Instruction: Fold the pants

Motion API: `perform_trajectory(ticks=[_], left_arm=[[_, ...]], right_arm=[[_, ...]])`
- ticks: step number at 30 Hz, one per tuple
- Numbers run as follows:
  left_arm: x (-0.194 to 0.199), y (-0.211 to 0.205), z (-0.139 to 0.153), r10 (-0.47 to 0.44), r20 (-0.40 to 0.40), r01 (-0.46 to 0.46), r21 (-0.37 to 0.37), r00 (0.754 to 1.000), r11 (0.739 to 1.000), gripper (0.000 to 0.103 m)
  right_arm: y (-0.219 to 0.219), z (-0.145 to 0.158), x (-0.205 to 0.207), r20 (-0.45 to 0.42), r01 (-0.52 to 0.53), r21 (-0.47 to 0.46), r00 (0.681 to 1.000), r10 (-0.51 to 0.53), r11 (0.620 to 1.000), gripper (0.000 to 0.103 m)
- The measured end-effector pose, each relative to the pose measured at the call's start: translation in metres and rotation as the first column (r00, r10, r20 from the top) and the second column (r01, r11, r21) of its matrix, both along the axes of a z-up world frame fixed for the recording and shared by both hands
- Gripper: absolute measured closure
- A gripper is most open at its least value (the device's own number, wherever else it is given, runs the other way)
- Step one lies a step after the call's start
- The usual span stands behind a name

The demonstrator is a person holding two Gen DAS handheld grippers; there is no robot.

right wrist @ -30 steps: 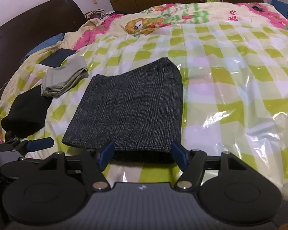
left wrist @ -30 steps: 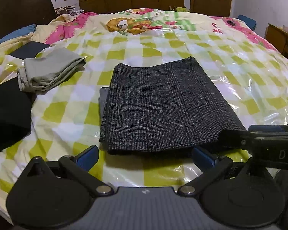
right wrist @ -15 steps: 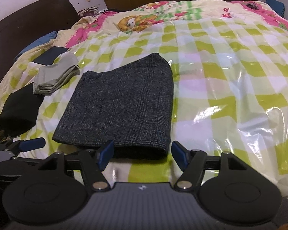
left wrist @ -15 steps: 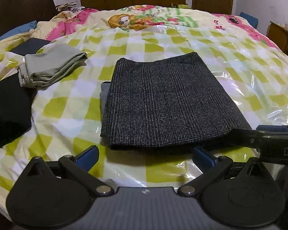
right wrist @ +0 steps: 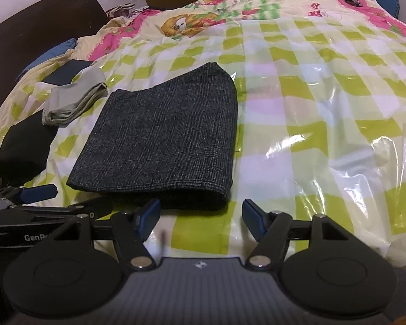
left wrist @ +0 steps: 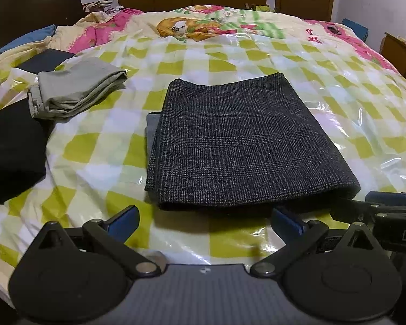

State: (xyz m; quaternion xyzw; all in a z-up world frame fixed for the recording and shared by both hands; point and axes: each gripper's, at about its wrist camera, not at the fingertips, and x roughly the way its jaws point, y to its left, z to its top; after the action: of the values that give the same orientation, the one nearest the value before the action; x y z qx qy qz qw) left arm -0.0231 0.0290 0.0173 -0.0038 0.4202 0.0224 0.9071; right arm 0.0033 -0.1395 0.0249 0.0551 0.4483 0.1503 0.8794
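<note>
White letters "DA" show on the right gripper; "GenR" stands on the left gripper, cut off.

The folded pants are showing a dark charcoal weave crossed by a fine pale check, with a plain grey layer peeking out at their left edge. The sheet under them is wearing yellow-green and white checks beneath glossy clear plastic, while the quilt beyond is carrying pink, cream and green cartoon prints. A folded garment is showing greyish beige, and another is looking plain black. Both grippers' pads are showing blue on black arms.
</note>
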Motion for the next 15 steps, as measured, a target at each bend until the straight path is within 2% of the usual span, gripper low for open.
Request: perform_trajectory(ticks=[15], left_arm=[[-0.0001,0.0012,-0.0031,0.001,-0.012,-0.001,-0.006,1.000,1.000,0.000]], right_arm=[[0.0018,-0.0014,-0.0002,-0.008,-0.009,0.002,1.000,0.009,1.000,0.034]])
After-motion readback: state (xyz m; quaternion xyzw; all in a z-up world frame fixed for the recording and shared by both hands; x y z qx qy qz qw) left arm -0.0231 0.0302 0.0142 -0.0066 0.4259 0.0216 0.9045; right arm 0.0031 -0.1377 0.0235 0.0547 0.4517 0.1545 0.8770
